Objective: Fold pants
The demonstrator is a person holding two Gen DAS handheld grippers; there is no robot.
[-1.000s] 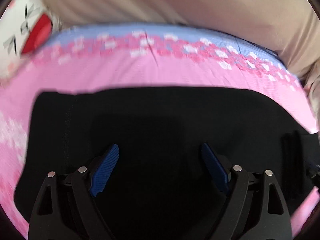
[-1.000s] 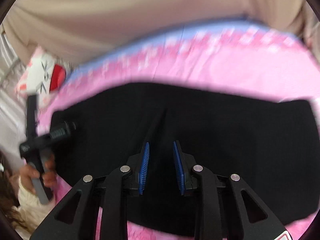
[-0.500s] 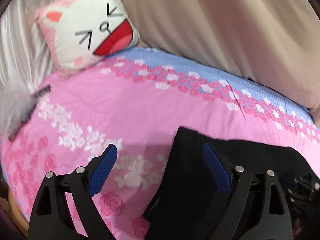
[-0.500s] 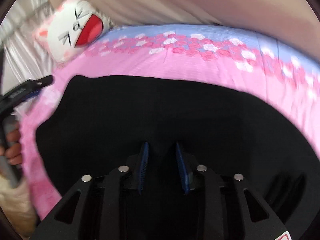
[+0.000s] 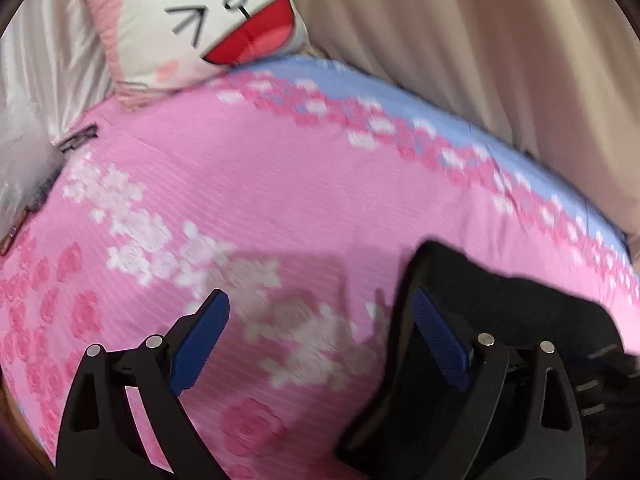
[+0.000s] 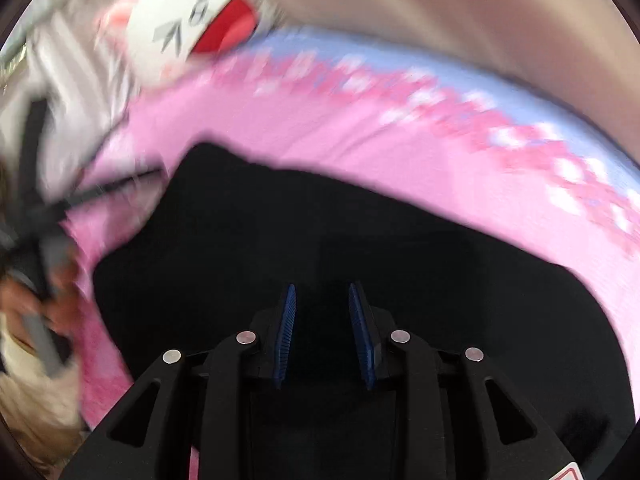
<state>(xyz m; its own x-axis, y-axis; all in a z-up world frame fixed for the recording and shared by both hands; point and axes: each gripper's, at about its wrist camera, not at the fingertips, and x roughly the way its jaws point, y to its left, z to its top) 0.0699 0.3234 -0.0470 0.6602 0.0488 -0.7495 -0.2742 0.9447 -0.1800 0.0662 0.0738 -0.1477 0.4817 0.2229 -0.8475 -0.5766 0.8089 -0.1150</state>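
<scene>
The black pants lie flat on the pink flowered bedsheet. In the left wrist view only their left end shows, at the lower right. My left gripper is open wide over the sheet, its right finger at the pants' edge, nothing between the pads. My right gripper hovers over the middle of the pants with a narrow gap between its blue pads; the view is blurred and I see no cloth pinched. The left gripper and the hand holding it show blurred at the left of the right wrist view.
A white cat-face cushion leans at the head of the bed beside silvery fabric. A beige curtain hangs behind the bed. A small dark object lies at the sheet's left edge.
My left gripper has swung left, from above the middle of the pants to their left edge, still open. The right gripper has shifted over the pants with its gap unchanged.
</scene>
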